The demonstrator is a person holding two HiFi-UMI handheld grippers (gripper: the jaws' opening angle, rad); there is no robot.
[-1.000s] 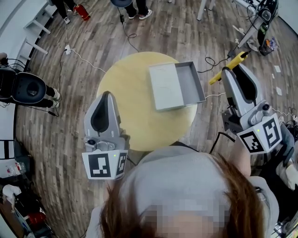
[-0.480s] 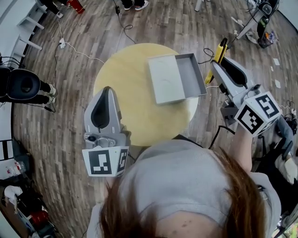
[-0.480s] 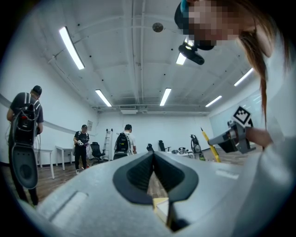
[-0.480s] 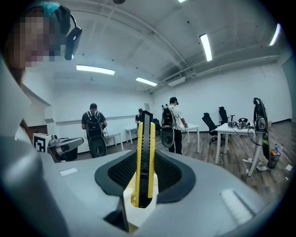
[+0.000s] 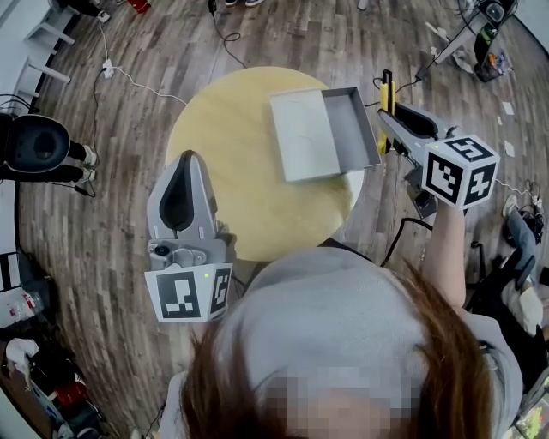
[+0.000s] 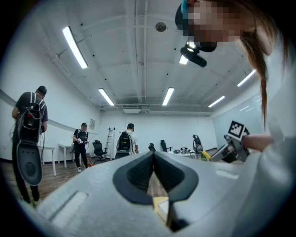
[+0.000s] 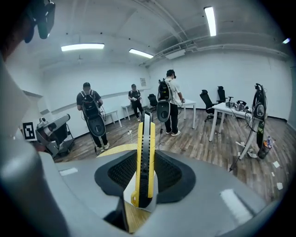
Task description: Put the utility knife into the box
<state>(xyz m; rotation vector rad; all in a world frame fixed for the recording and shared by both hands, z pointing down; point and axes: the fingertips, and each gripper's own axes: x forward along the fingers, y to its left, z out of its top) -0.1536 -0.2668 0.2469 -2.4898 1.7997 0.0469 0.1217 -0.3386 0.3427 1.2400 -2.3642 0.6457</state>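
An open grey box point(image 5: 361, 130) lies at the far right of the round yellow table point(image 5: 227, 171), its flat lid point(image 5: 300, 137) beside it on the left. My right gripper point(image 5: 389, 122) hovers just past the box's right rim, shut on a yellow-and-black utility knife point(image 5: 387, 90) that points away from me. In the right gripper view the knife point(image 7: 146, 132) stands upright between the dark pads of the right gripper point(image 7: 145, 155). My left gripper point(image 5: 190, 161) hangs at the table's left edge. In its own view the left gripper point(image 6: 153, 156) is shut with nothing in it.
Cables point(image 5: 137, 81) trail over the wooden floor beyond the table. A black round device point(image 5: 34, 141) stands at far left, and a stand with gear point(image 5: 480, 21) at upper right. Several people with backpacks point(image 7: 94, 118), desks and office chairs point(image 7: 208, 99) fill the room.
My right gripper has swung left and forward to the box's right rim, and the knife has turned from slanting to pointing straight away. The left gripper has hardly moved.
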